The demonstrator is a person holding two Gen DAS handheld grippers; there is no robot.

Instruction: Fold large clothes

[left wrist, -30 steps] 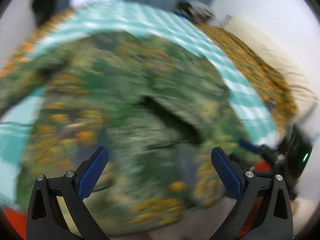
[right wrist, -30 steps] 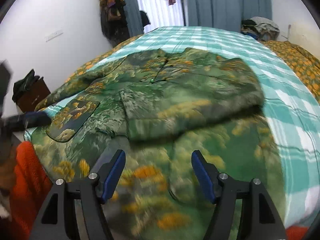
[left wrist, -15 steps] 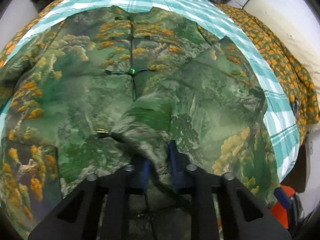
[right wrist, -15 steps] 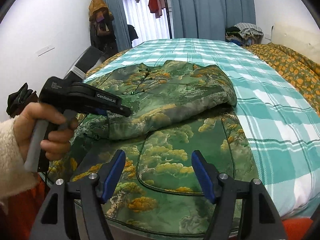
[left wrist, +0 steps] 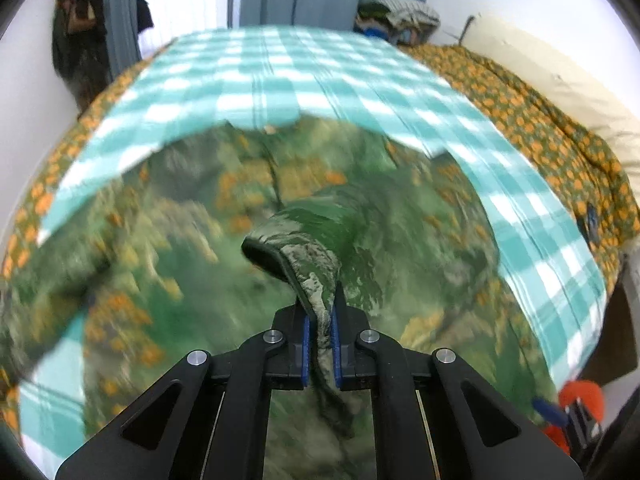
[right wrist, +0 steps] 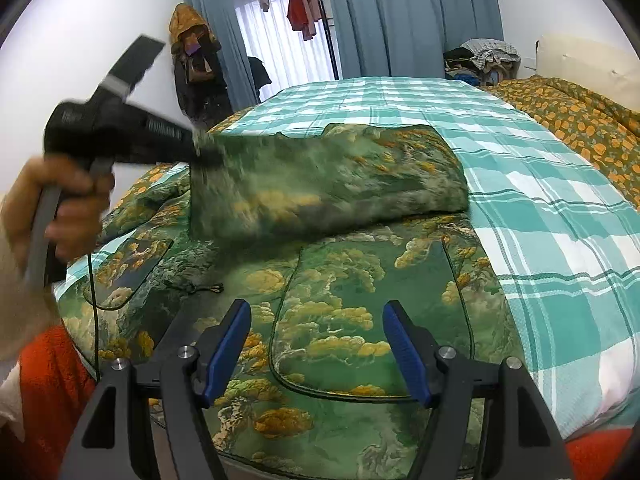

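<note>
A large green padded jacket (right wrist: 352,288) with orange and cream cloud patterns lies spread on the bed; it also shows in the left wrist view (left wrist: 168,240). My left gripper (left wrist: 319,340) is shut on the jacket's sleeve cuff (left wrist: 316,276) and holds the sleeve lifted above the jacket body. In the right wrist view the left gripper (right wrist: 192,152) holds the raised sleeve (right wrist: 328,184) across the jacket's chest. My right gripper (right wrist: 318,344) is open and empty, low over the jacket's hem near the bed's front edge.
The bed has a teal and white checked cover (right wrist: 540,200). An orange-flowered quilt (right wrist: 580,120) lies at the right. Blue curtains (right wrist: 400,20) and hanging clothes stand behind. A pile of clothes (right wrist: 484,56) sits at the far right.
My left gripper closed on the sleeve cuff and has lifted it up and across the jacket. My right gripper has stayed open near the hem.
</note>
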